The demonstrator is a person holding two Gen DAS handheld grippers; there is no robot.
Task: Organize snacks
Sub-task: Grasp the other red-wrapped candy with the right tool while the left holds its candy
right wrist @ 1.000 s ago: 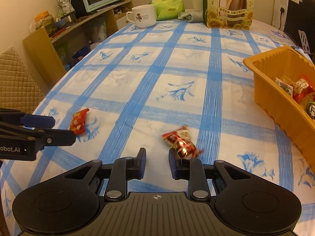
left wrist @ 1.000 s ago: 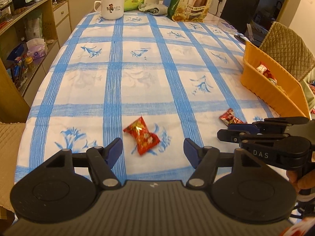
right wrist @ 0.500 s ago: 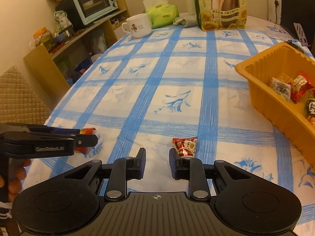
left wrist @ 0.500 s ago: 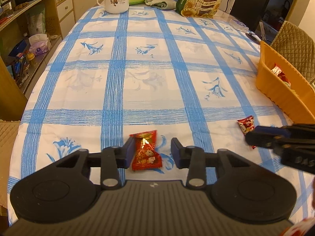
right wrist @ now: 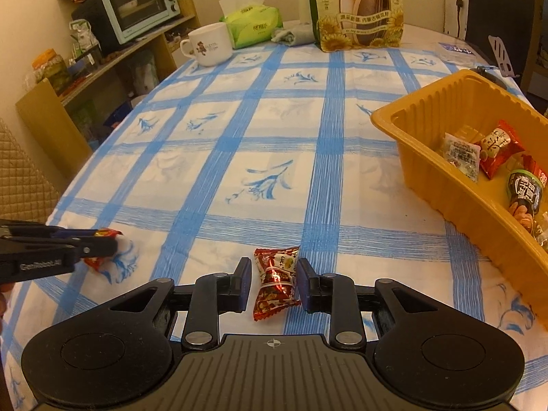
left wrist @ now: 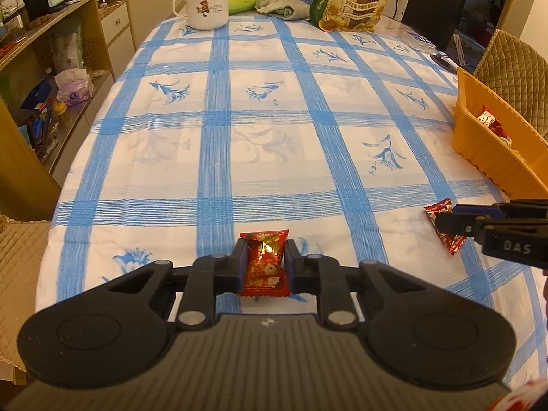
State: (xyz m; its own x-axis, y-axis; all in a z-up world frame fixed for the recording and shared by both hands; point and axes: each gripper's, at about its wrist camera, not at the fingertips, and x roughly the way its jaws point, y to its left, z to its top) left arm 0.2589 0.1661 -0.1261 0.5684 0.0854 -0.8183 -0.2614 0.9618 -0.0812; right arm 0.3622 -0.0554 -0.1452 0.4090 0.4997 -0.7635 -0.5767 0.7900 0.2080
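Observation:
My left gripper is shut on a red snack packet near the table's front edge; it also shows from the side in the right wrist view. My right gripper is open, its fingers on either side of a second red packet that lies on the cloth; the same packet shows in the left wrist view. An orange tray on the right holds several snack packets; its wall also shows in the left wrist view.
The table has a blue-checked cloth. At the far end stand a white mug, a green tissue pack and a sunflower-seed bag. A wooden shelf with an oven runs along the left. A padded chair is behind the tray.
My left gripper moved onto the red packet and closed on it. My right gripper opened and moved so that the second packet lies between its fingers.

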